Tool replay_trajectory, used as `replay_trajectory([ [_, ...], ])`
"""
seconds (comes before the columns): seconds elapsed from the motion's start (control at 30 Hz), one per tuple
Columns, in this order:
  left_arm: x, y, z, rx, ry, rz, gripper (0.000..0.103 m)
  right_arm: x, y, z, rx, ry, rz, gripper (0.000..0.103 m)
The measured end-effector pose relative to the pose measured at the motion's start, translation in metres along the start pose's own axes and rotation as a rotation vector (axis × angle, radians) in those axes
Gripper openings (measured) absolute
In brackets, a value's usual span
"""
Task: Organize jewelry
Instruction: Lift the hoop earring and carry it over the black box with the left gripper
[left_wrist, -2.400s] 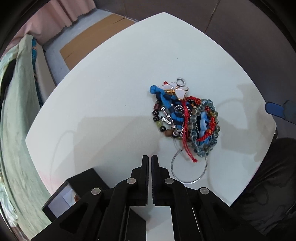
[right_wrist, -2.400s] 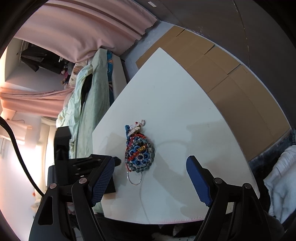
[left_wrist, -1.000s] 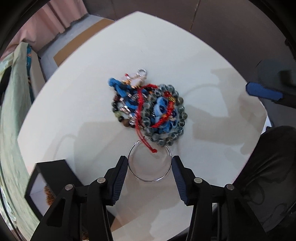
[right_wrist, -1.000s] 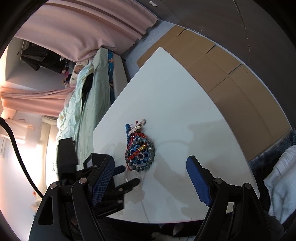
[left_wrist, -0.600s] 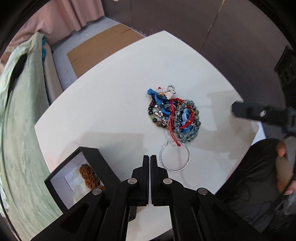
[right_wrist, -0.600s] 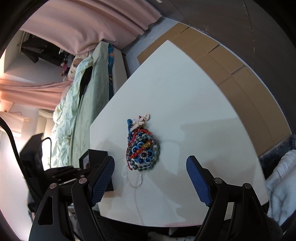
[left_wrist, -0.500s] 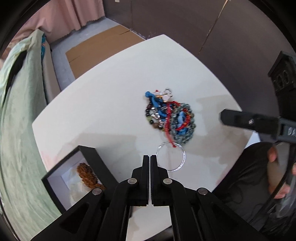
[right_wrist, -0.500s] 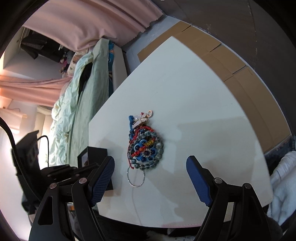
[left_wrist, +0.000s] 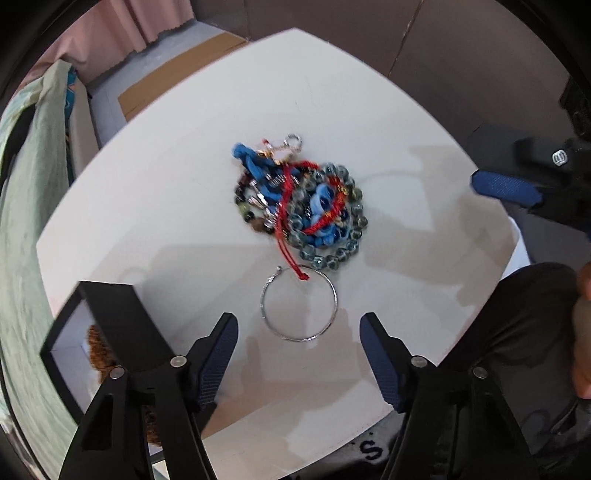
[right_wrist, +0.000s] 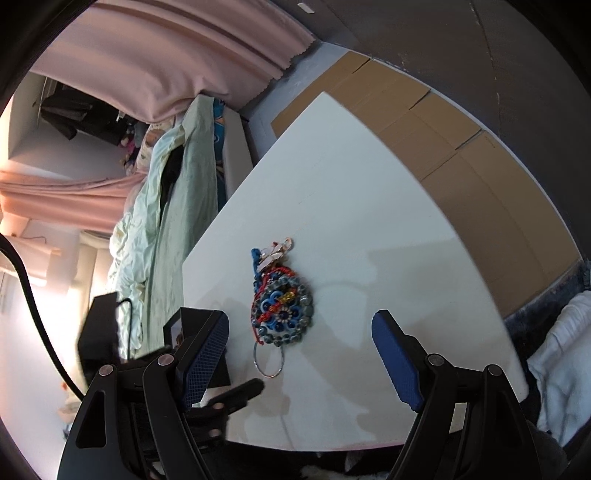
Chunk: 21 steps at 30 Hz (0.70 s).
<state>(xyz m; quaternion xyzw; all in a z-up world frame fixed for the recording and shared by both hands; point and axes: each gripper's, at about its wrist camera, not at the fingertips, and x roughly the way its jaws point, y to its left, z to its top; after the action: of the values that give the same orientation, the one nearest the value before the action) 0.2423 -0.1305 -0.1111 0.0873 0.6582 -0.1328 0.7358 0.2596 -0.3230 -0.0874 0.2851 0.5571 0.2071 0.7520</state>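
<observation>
A tangled pile of jewelry (left_wrist: 299, 205) lies mid-table: blue cord, red cord, grey-green glass beads, dark beads, a silver clasp. A thin silver hoop (left_wrist: 299, 302) lies flat just in front of it, the red cord's end on its rim. My left gripper (left_wrist: 297, 352) is open and empty, its fingers either side of the hoop and a little short of it. My right gripper (right_wrist: 301, 350) is open and empty, above the table's near edge; the pile (right_wrist: 282, 306) and hoop (right_wrist: 269, 360) lie between its fingers in that view.
The white table (left_wrist: 166, 184) holds a black open box (left_wrist: 92, 332) with a white lining and a brown beaded piece (left_wrist: 98, 349) at its near left corner. A bed with green bedding (right_wrist: 162, 206) stands left. Cardboard (right_wrist: 461, 155) covers the floor beyond.
My left gripper was shut half a second ago and now stands open, lower and closer to the hoop. The right gripper has stayed open and shifted slightly.
</observation>
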Motion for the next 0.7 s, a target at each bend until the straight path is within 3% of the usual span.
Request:
replay_trajectory([
  [0.23, 0.020, -0.004, 0.008, -0.004, 0.018, 0.039, 0.055, -0.007, -0.007, 0.001, 0.006, -0.006, 0.017, 0.080],
  [0.7, 0.021, -0.008, -0.001, -0.006, -0.005, 0.044, 0.051, -0.010, -0.009, 0.002, -0.004, -0.002, 0.018, 0.080],
])
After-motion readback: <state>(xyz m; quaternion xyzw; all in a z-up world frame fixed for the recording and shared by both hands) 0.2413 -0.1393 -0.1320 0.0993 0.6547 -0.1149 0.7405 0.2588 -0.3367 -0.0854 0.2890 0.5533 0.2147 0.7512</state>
